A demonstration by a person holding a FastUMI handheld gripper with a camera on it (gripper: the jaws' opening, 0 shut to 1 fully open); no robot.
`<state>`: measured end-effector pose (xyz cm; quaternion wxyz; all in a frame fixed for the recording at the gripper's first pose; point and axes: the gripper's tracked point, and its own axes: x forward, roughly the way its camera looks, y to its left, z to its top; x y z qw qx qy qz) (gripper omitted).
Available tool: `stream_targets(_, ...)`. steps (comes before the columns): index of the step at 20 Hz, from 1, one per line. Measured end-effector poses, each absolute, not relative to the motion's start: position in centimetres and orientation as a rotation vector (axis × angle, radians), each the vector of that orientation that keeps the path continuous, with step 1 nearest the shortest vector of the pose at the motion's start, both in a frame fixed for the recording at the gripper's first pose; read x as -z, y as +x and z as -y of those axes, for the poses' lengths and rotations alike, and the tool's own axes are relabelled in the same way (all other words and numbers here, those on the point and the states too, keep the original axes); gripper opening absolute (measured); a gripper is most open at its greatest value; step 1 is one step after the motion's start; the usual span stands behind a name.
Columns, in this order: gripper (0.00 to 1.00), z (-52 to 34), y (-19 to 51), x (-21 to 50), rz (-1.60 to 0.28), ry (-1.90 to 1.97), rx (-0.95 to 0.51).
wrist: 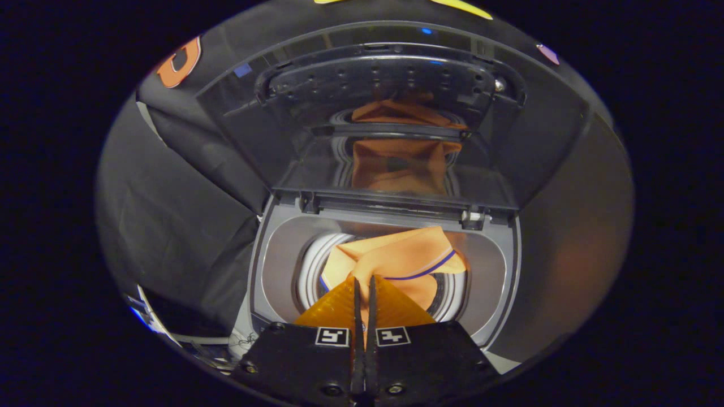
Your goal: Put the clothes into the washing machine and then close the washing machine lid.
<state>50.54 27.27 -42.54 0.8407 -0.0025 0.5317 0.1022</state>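
One washer [271, 265], seen from above, with one lid [390, 113] standing open behind its mouth. One drum [311, 265] shows inside the washer. One orange garment [396, 260] lies in the drum, with one dark stripe along its edge; one mirrored image of it shows in the lid's glass. One gripper [365, 282] hangs over the washer's near rim, with two orange fingers [334, 308] drawn close together, a thin gap between them, garment just beyond their tips. Two square markers [332, 336] sit on the gripper body, one per side.
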Motion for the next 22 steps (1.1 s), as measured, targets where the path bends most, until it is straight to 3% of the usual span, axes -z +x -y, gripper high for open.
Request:
stream_targets(9, 0.07, -26.5, 49.8, 42.5, -1.142, 0.007, -0.19)
stream_targets(11, 0.13, -26.7, 49.9, 42.2, -1.126, 0.015, -0.204)
stream_targets(16, 0.81, -26.3, 49.9, 40.8, -1.075, -0.018, -0.183)
stream_targets(22, 0.81, -25.1, 49.3, 40.4, -1.069, -0.027, -0.153)
